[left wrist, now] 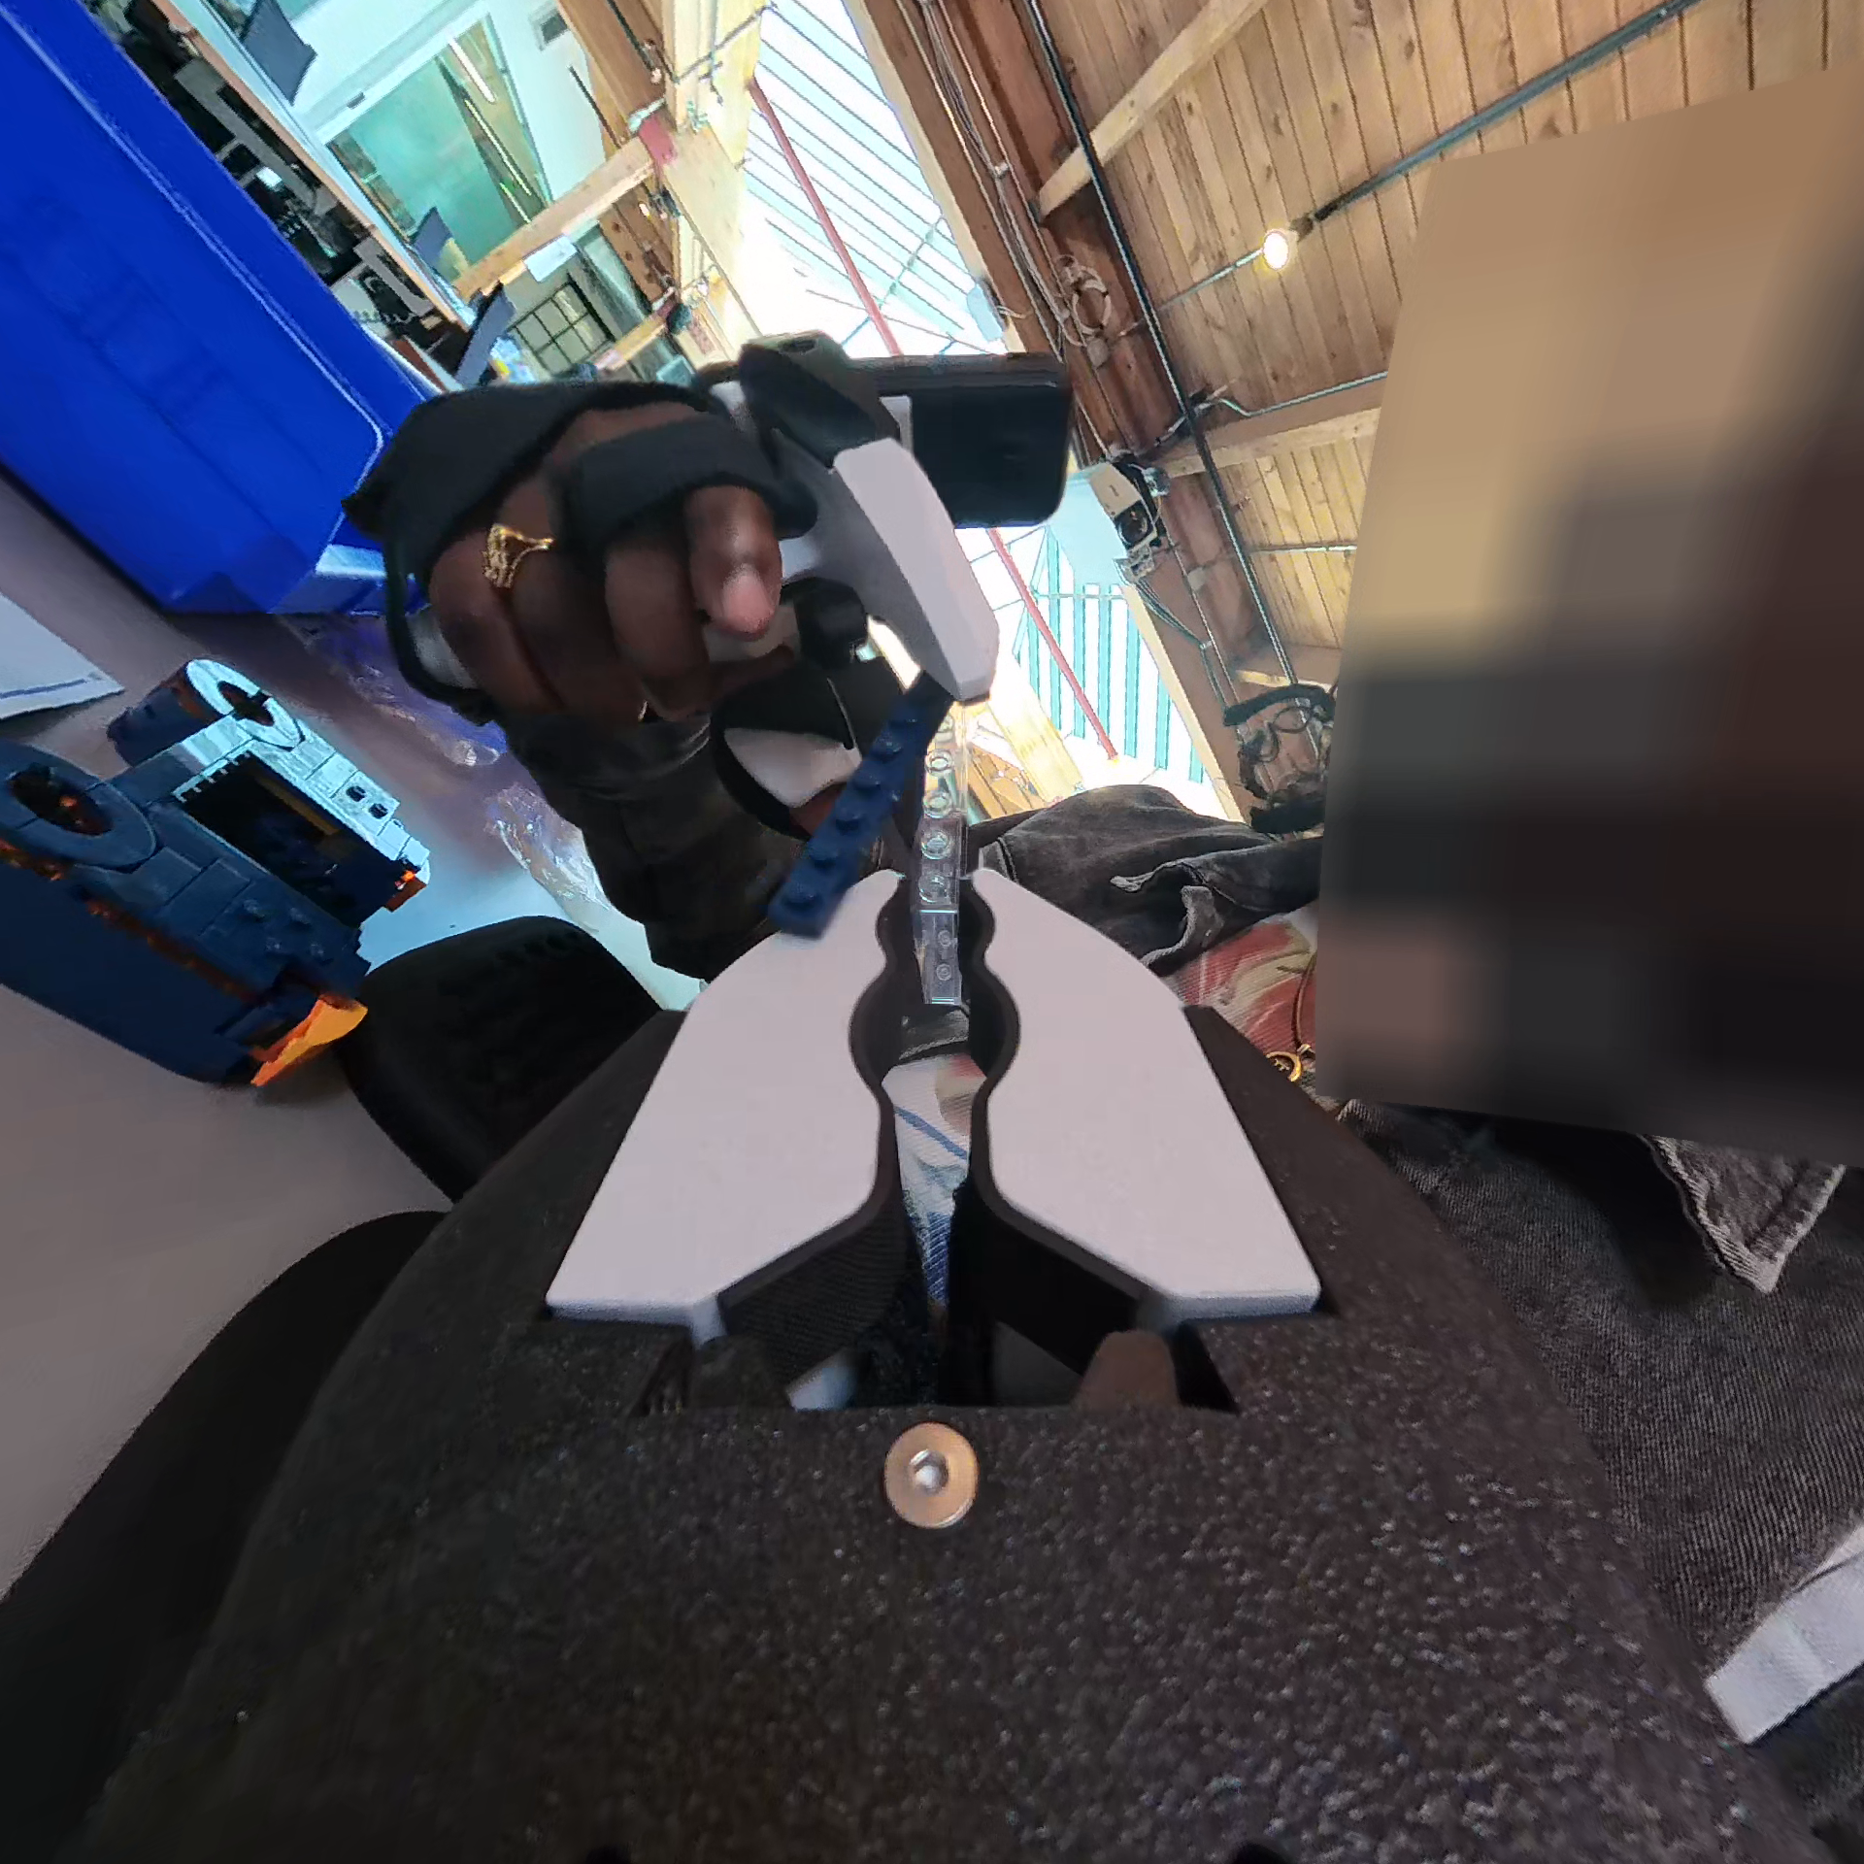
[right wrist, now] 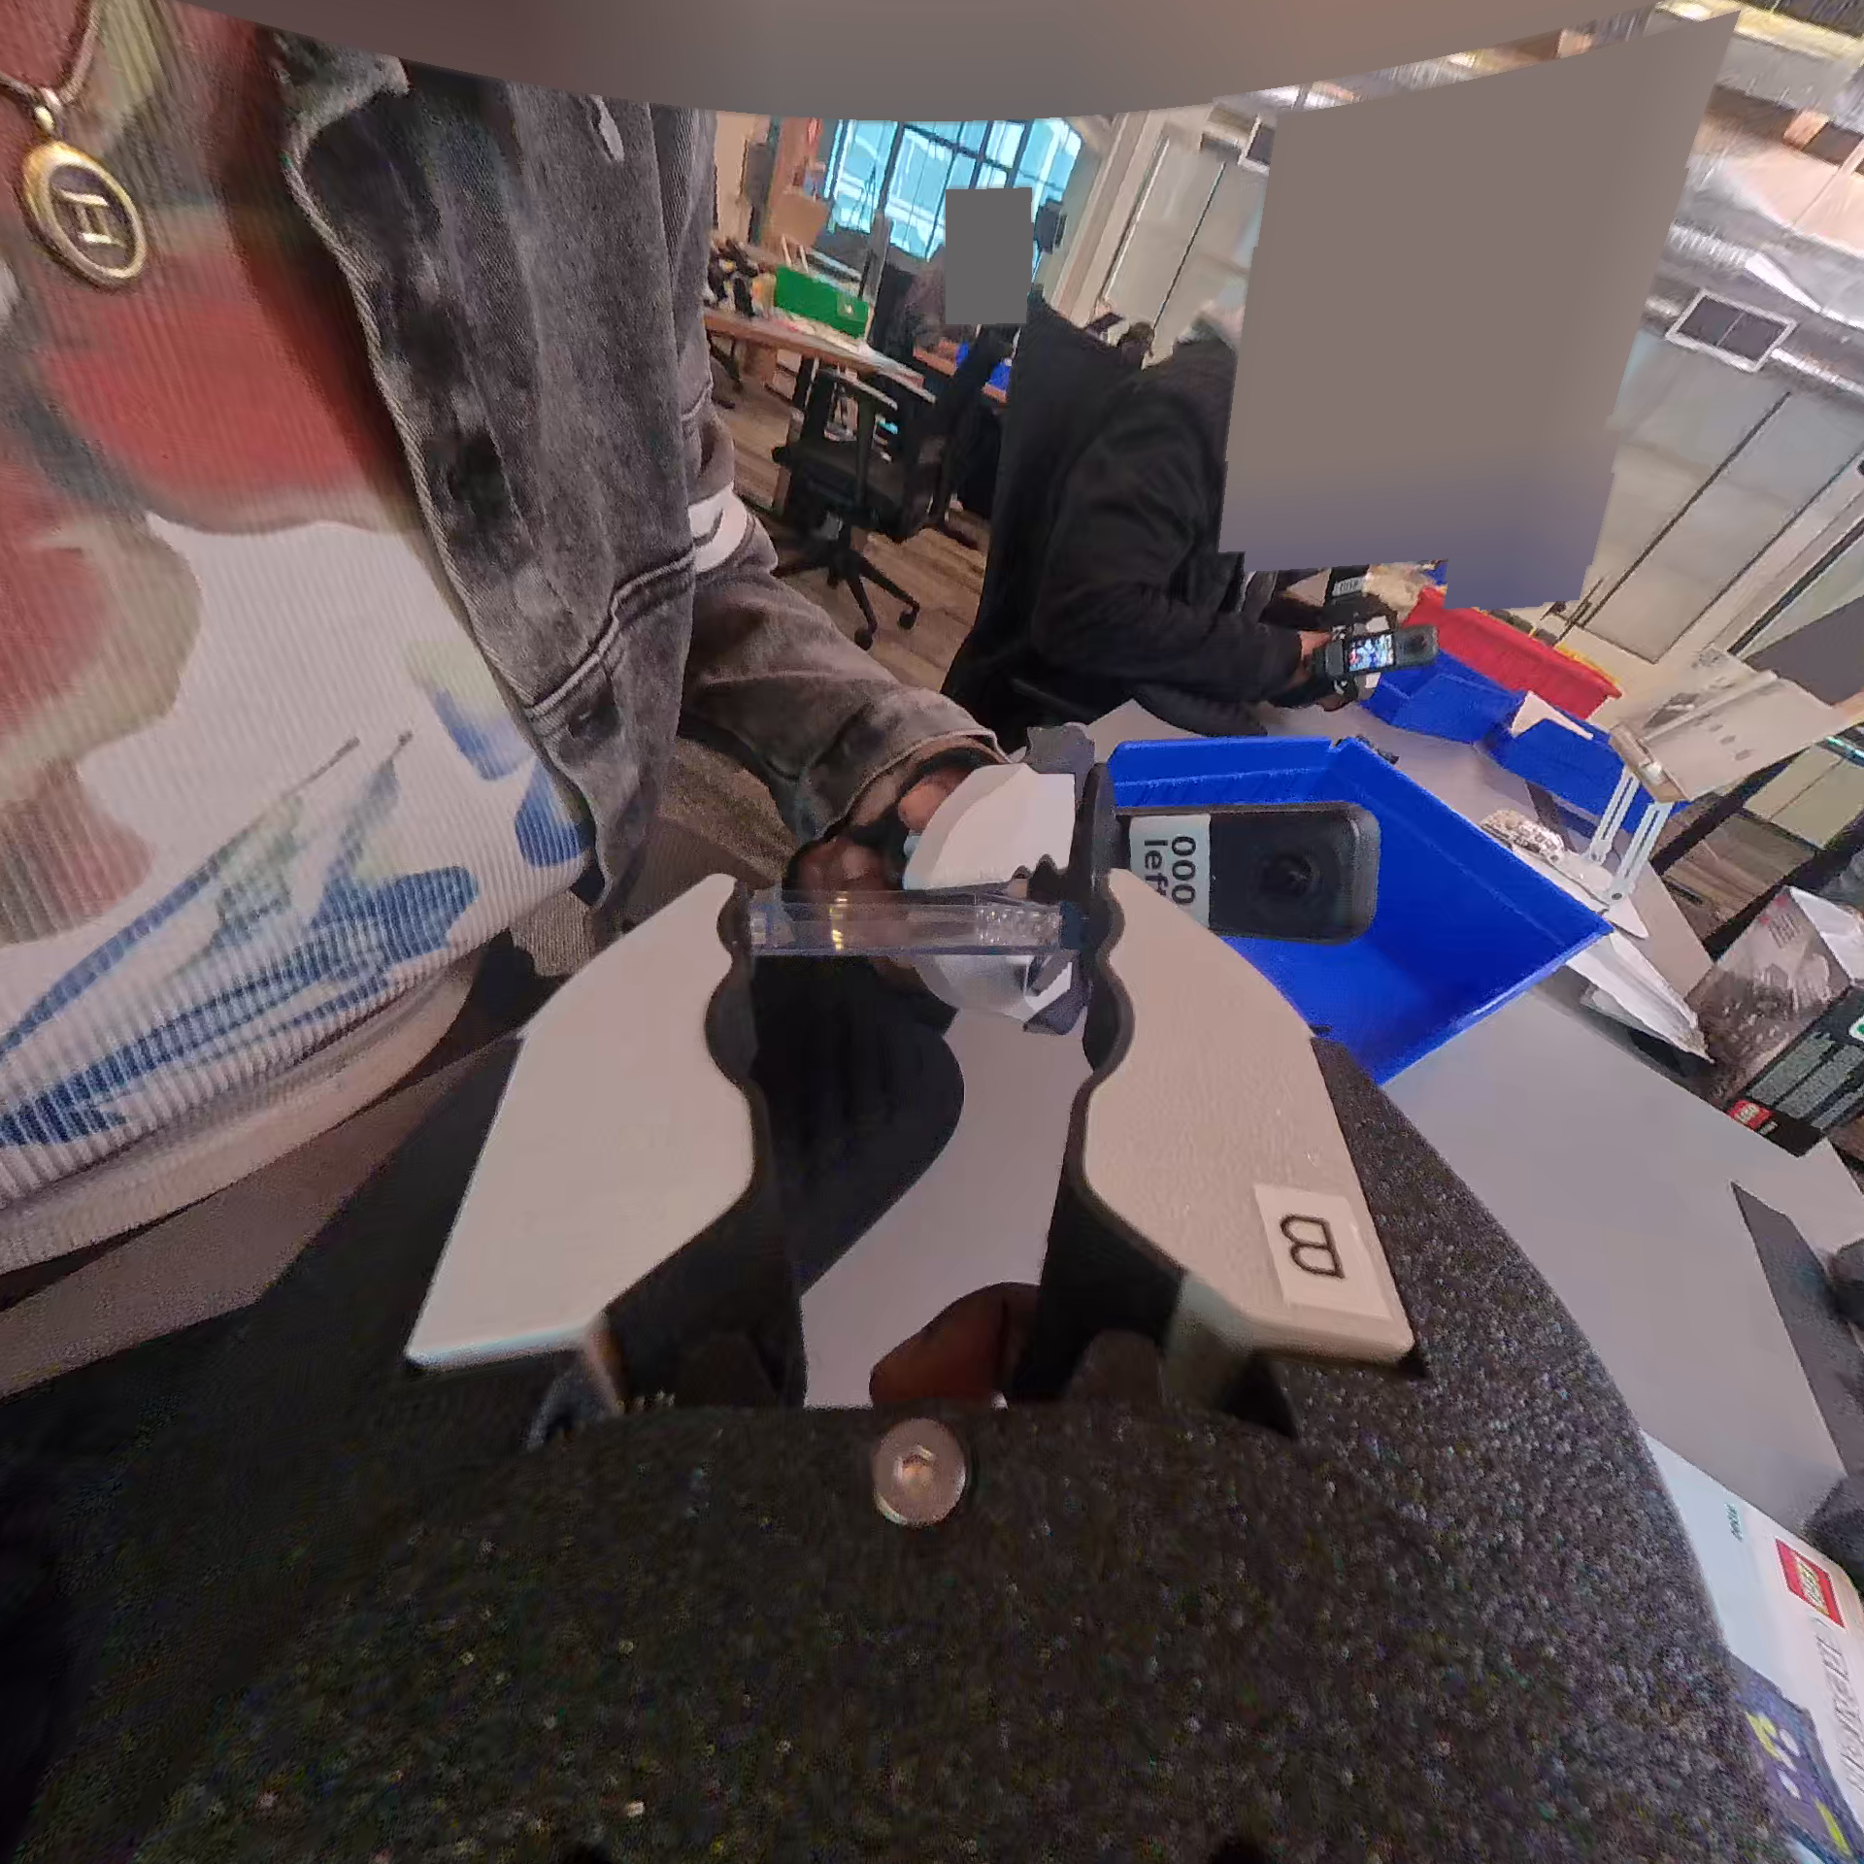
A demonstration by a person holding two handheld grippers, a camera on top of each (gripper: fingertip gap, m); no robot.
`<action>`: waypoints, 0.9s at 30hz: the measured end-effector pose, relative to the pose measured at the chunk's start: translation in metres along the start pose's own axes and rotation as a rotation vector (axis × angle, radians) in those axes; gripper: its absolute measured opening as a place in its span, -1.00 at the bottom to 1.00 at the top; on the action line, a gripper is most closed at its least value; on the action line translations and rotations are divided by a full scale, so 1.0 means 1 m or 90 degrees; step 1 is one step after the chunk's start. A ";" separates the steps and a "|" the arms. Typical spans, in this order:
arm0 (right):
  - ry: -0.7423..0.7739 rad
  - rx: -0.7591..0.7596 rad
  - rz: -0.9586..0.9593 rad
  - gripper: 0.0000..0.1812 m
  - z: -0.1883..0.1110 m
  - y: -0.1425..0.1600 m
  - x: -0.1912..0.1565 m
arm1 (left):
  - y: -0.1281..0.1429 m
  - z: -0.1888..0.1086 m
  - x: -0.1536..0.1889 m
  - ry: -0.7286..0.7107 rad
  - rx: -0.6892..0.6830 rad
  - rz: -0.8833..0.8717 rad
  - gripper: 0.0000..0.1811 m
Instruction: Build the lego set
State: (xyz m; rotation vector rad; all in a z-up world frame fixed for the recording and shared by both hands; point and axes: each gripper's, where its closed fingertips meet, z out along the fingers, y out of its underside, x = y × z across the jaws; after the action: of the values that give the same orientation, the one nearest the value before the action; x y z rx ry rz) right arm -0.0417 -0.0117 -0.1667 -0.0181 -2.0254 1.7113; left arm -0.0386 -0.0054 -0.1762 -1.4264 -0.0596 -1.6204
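My left gripper (left wrist: 936, 888) is shut on a clear Lego plate (left wrist: 943, 797) that sticks out past its tips. It is held in the air near the person's chest. A long dark blue plate (left wrist: 857, 807) slants beside it, and the two meet at their upper ends. My right gripper (left wrist: 888, 736), in a gloved hand, has one fingertip on that upper end. The blue plate's lower end touches my left finger. In the right wrist view the right gripper (right wrist: 913, 898) has its fingers well apart. The clear plate (right wrist: 888, 923) spans the gap, with the left gripper (right wrist: 958, 913) behind.
A partly built dark blue and orange Lego model (left wrist: 192, 888) lies on the grey table (right wrist: 1563, 1160). A blue bin (right wrist: 1412, 908) stands behind the grippers. A Lego box (right wrist: 1795, 1049) and a booklet (right wrist: 1775, 1614) lie at the right. Another person (right wrist: 1110, 565) sits farther along the table. The tips of both grippers are at nearly the same place.
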 end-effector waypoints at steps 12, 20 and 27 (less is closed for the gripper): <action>0.060 0.059 -0.056 -0.30 -0.007 -0.018 -0.003 | -0.005 0.010 0.004 -0.029 -0.027 0.088 -0.78; 0.127 0.074 -0.070 -0.30 -0.016 -0.023 -0.003 | -0.011 0.000 -0.004 -0.085 0.022 0.150 -0.39; 0.129 0.056 -0.056 -0.30 -0.017 -0.016 -0.008 | -0.036 0.000 -0.002 -0.084 0.140 0.226 -0.24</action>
State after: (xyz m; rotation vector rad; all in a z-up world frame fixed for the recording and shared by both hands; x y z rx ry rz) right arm -0.0237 -0.0023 -0.1530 -0.0695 -1.7781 1.6704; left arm -0.0624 0.0163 -0.1592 -1.2884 -0.0547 -1.1911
